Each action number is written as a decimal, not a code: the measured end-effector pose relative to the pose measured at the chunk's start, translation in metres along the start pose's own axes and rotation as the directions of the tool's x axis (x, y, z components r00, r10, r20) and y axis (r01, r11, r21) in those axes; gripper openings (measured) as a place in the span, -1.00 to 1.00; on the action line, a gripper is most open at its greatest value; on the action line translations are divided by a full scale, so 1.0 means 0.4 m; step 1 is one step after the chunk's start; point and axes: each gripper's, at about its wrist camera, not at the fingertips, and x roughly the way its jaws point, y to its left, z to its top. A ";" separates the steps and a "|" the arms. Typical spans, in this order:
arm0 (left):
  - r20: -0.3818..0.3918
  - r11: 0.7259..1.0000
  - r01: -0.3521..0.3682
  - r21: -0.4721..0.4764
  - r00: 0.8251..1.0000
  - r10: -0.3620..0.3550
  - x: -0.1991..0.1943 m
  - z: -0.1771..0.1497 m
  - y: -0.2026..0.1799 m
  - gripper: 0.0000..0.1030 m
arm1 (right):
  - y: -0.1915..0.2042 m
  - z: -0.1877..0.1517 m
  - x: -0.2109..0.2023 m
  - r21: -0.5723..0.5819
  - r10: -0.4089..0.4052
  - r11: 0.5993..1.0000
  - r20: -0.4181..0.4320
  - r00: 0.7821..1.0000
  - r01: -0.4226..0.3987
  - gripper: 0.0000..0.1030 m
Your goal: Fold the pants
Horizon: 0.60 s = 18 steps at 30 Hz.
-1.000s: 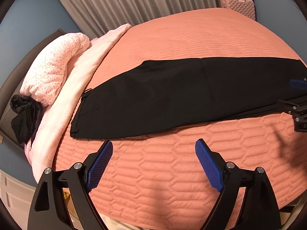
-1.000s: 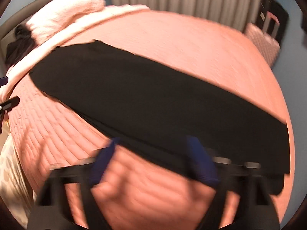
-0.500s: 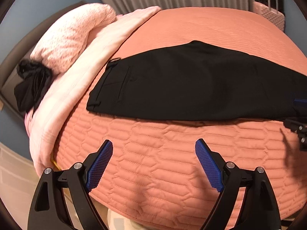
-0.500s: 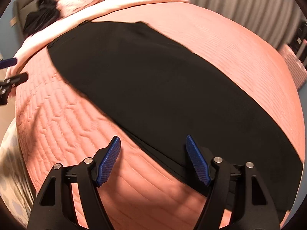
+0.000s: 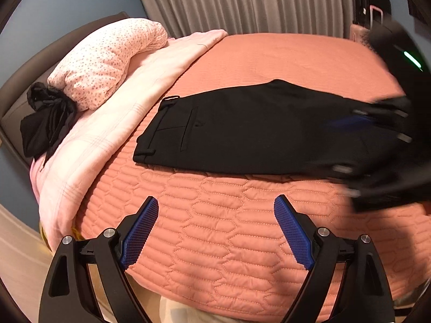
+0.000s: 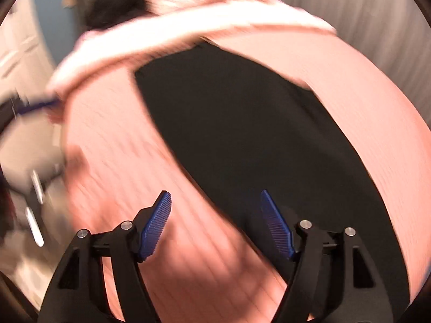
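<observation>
Black pants lie flat, folded lengthwise, on the orange quilted bedspread, waistband to the left. In the right wrist view the pants run diagonally from upper left to lower right. My left gripper is open and empty, above the bedspread near its front edge, short of the waistband. My right gripper is open and empty, over the near edge of the pants. It also shows blurred in the left wrist view, over the pant legs.
A pale pink blanket and a dotted pink pillow lie at the left of the bed, with a crumpled black garment beside them. Grey curtains hang behind. A suitcase stands at the far right.
Both grippers have swung toward the waistband end of the pants. The right gripper has moved fast, entering the left wrist view at the right. Both stay open.
</observation>
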 end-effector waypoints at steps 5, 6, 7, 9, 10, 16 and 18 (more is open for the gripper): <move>0.004 0.998 -0.013 -0.067 1.000 0.013 -0.027 -0.041 0.075 0.66 | 0.136 0.285 0.241 -0.098 0.134 0.986 -0.008 0.991 -0.134 0.31; 0.001 0.997 -0.032 -0.068 0.999 0.032 -0.027 -0.048 0.089 0.66 | 0.155 0.319 0.283 -0.105 0.157 0.982 -0.021 0.987 -0.159 0.31; -0.004 0.996 -0.044 -0.072 0.999 0.044 -0.026 -0.057 0.106 0.66 | 0.179 0.353 0.330 -0.117 0.172 0.977 -0.041 0.984 -0.176 0.31; -0.017 0.995 -0.056 -0.085 0.998 0.055 -0.019 -0.071 0.136 0.66 | 0.207 0.376 0.377 -0.150 0.168 0.973 -0.067 0.983 -0.177 0.28; -0.028 0.993 -0.063 -0.101 0.998 0.061 -0.011 -0.080 0.156 0.66 | 0.216 0.382 0.405 -0.169 0.154 0.971 -0.089 0.984 -0.167 0.15; -0.057 0.987 -0.063 -0.145 0.997 0.055 0.030 -0.105 0.203 0.66 | 0.198 0.409 0.458 -0.100 0.138 0.984 -0.073 0.988 -0.145 -0.46; -0.058 0.987 -0.054 -0.152 0.997 0.045 0.043 -0.106 0.207 0.66 | 0.174 0.432 0.450 -0.035 0.163 0.986 -0.032 0.986 -0.164 -0.56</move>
